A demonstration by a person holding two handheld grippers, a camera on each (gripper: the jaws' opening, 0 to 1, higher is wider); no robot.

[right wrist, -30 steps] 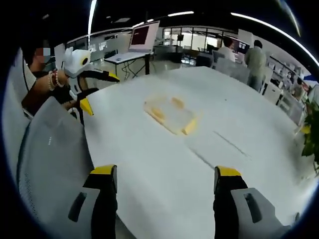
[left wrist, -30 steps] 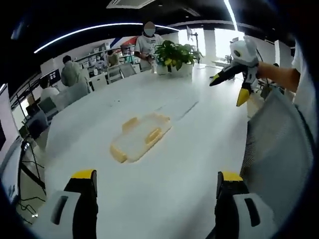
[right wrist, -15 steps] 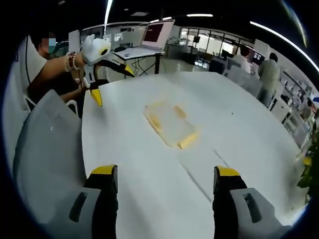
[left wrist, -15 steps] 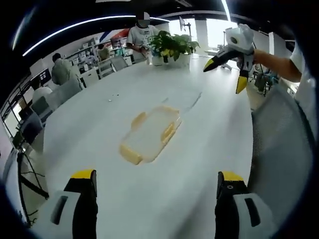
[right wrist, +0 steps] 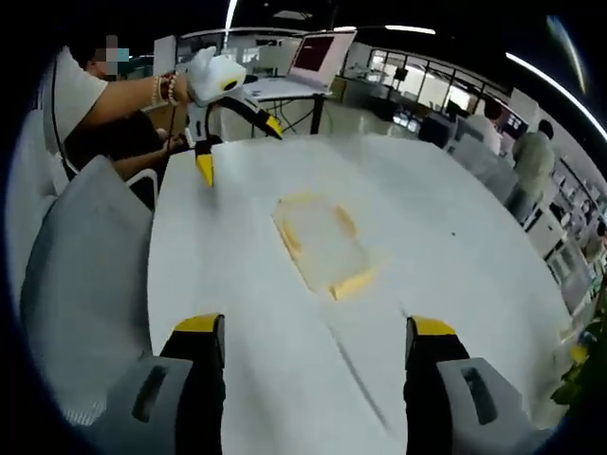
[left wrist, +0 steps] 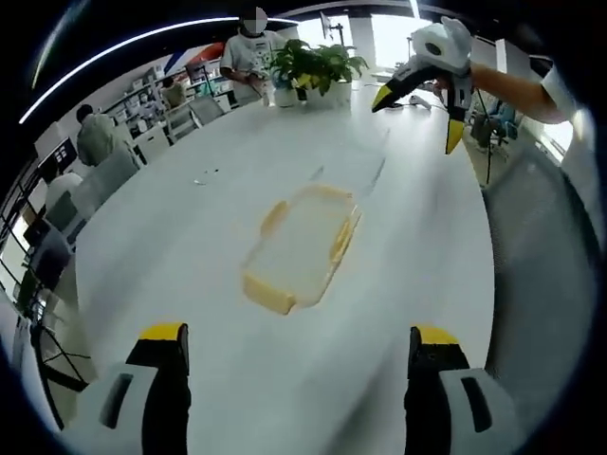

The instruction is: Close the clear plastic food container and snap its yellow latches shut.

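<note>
A clear plastic food container [left wrist: 302, 245] lies flat near the middle of a large white table [left wrist: 171, 256], with yellow latches [left wrist: 268, 293] showing along its edges. In the left gripper view it sits well beyond the left gripper [left wrist: 294, 379], whose yellow-tipped jaws rise wide apart from the bottom of the picture with nothing between them. The right gripper [left wrist: 417, 104] comes into this view at the upper right, held in the air above the far side of the table by a person's hand, its two yellow-tipped jaws spread open and empty, well apart from the container.

In the right gripper view the container [right wrist: 322, 244] again lies out on the table [right wrist: 446, 275], its long side running away from the camera, a yellow latch [right wrist: 353, 282] at its near end. The right gripper [right wrist: 308, 379] holds its jaws wide with nothing in them. The left gripper [right wrist: 232, 133] shows at the upper left, held up by a hand with beaded bracelets [right wrist: 163, 89] at the wrist (the jaws are parted and grip nothing), above the table edge and apart from the container.

A grey mesh chair back [right wrist: 81, 284] stands at the table's near left side in this view. A potted green plant [left wrist: 308, 64] sits at the far end of the table, with a person [left wrist: 245, 57] standing just behind it. Other people [left wrist: 95, 137] sit at desks beyond the table's left side.
</note>
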